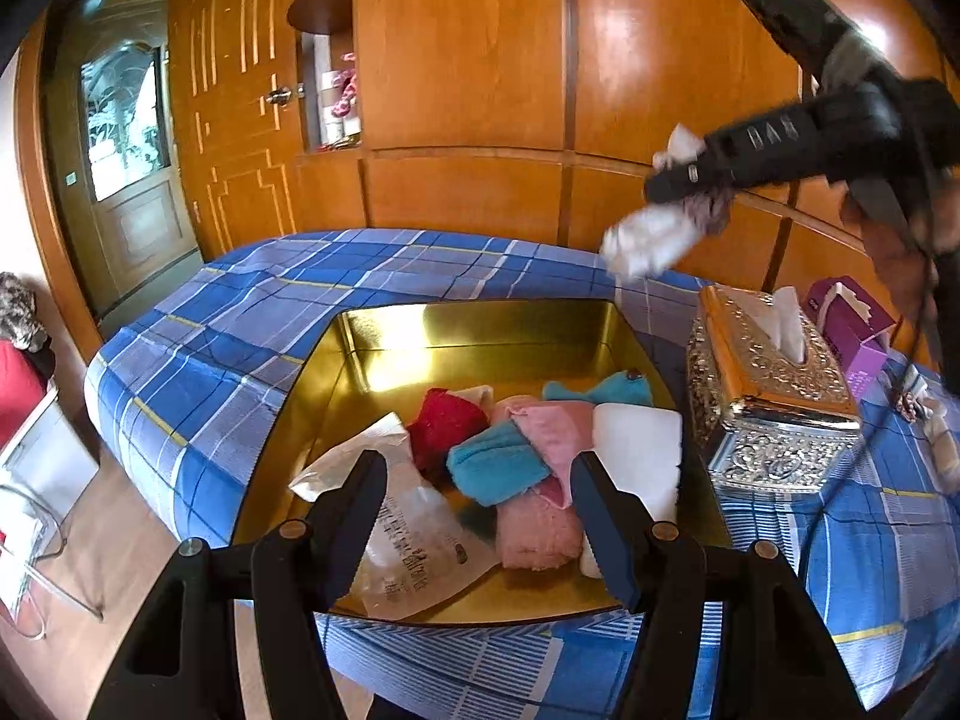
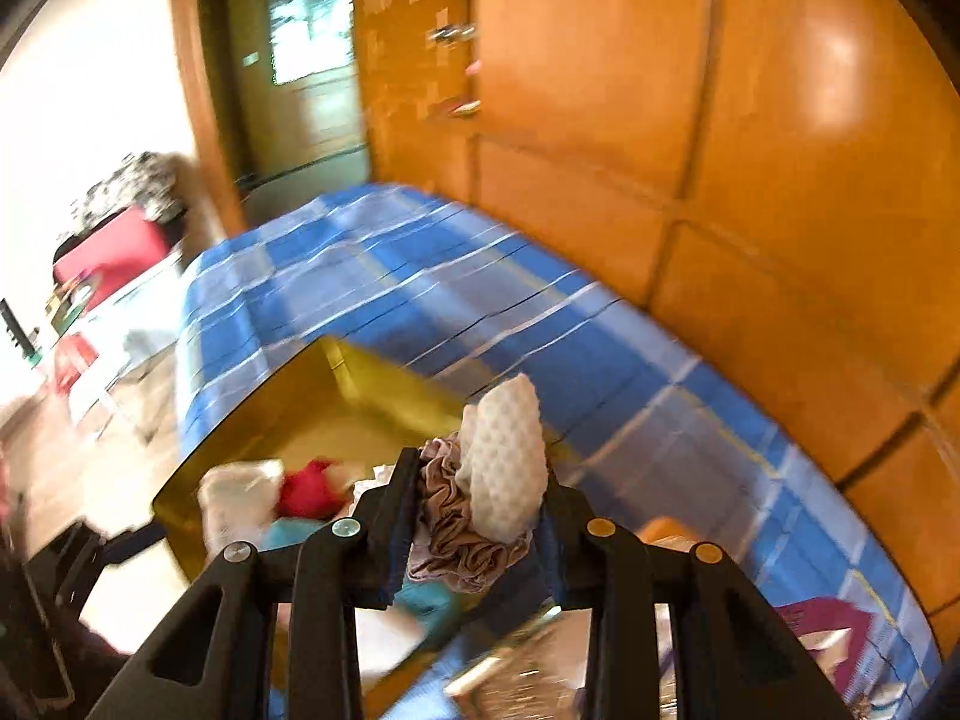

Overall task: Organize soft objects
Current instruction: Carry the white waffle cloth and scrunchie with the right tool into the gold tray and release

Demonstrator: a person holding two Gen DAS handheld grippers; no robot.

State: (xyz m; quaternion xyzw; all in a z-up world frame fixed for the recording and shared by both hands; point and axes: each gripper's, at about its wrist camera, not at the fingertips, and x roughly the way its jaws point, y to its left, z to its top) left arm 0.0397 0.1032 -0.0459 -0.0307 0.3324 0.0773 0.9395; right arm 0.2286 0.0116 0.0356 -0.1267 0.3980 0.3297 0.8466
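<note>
A gold metal box (image 1: 480, 324) sits on the blue plaid bed and holds several soft things: a red cloth (image 1: 447, 423), a teal cloth (image 1: 495, 465), a pink cloth (image 1: 540, 531), a white pad (image 1: 639, 456) and a clear plastic packet (image 1: 414, 546). My left gripper (image 1: 480, 480) is open just above the box's near side, empty. My right gripper (image 2: 480, 486) is shut on a white sponge (image 2: 507, 456) and a taupe scrunchie (image 2: 462, 540), held in the air beyond the box's far right corner; it also shows in the left wrist view (image 1: 678, 180). The right wrist view is blurred.
An ornate silver tissue box (image 1: 774, 396) stands right of the gold box, with a purple tissue pack (image 1: 852, 330) behind it. A wooden wardrobe wall (image 1: 480, 90) backs the bed. The floor, a red bag (image 1: 18, 384) and a door lie to the left.
</note>
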